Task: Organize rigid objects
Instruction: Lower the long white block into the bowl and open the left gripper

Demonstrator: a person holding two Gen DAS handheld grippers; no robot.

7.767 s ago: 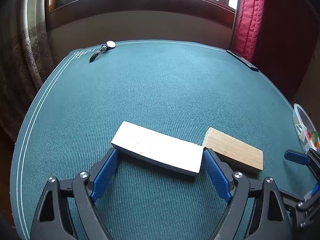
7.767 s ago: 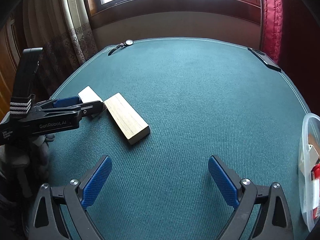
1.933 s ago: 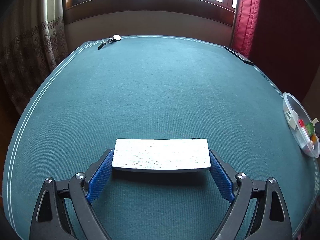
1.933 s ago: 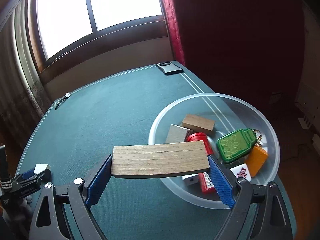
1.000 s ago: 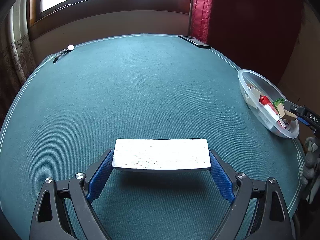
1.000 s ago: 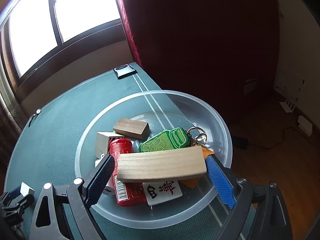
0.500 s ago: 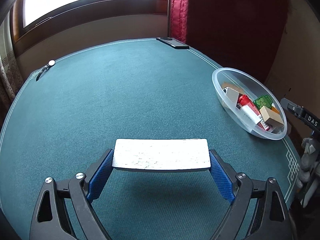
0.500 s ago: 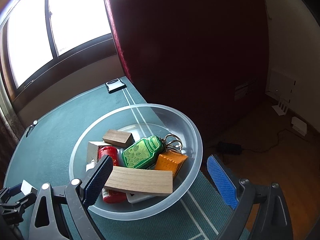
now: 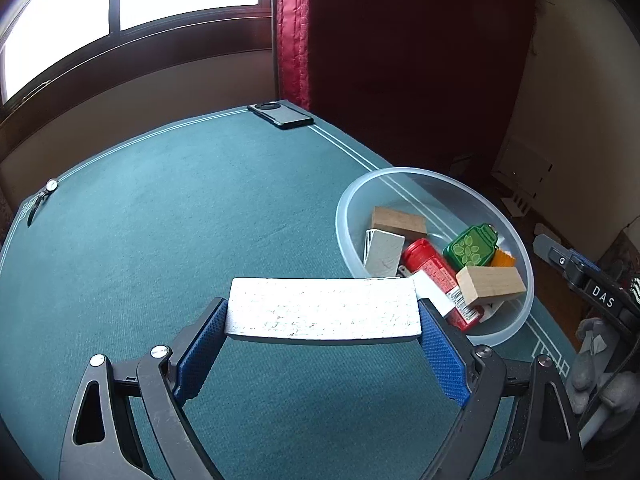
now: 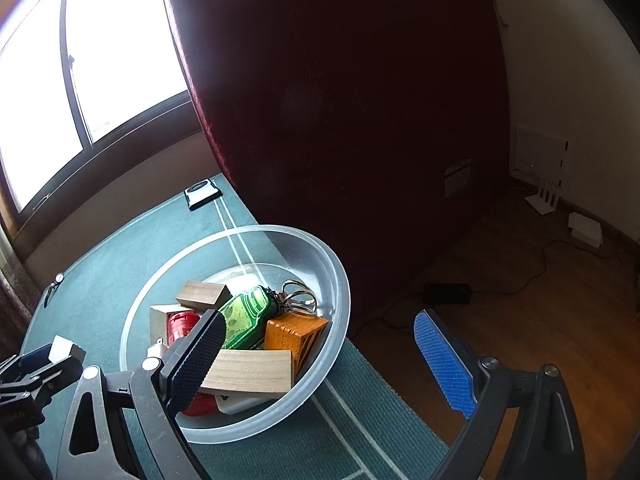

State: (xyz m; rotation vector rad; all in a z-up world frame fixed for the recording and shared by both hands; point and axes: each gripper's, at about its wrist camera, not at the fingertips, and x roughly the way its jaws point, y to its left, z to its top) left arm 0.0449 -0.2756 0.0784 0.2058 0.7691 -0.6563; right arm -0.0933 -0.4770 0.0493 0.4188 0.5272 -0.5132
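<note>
My left gripper [image 9: 322,316] is shut on a long white block [image 9: 322,308], held level above the green table just left of the clear plastic bowl [image 9: 516,252]. In the bowl lie a light wooden block [image 9: 490,284], a smaller wooden block [image 9: 398,220], a white block [image 9: 384,254], a red bottle [image 9: 432,266], a green bottle-shaped keyring [image 9: 472,246] and an orange piece [image 9: 504,258]. My right gripper [image 10: 316,356] stands open over the bowl's [image 10: 336,280] right rim and the table edge, nothing between its fingers. The light wooden block [image 10: 250,372] rests on top of the bowl's contents.
A dark phone [image 9: 280,115] lies at the table's far edge by the red curtain [image 9: 294,32]. A wristwatch [image 9: 40,200] sits at the far left. The table ends just right of the bowl, with wooden floor [image 10: 520,300] and cables below.
The right gripper carried the wooden block to the bowl, opened and left it there, then drew back to the right. The left gripper has swung right with the white block, nearer the bowl.
</note>
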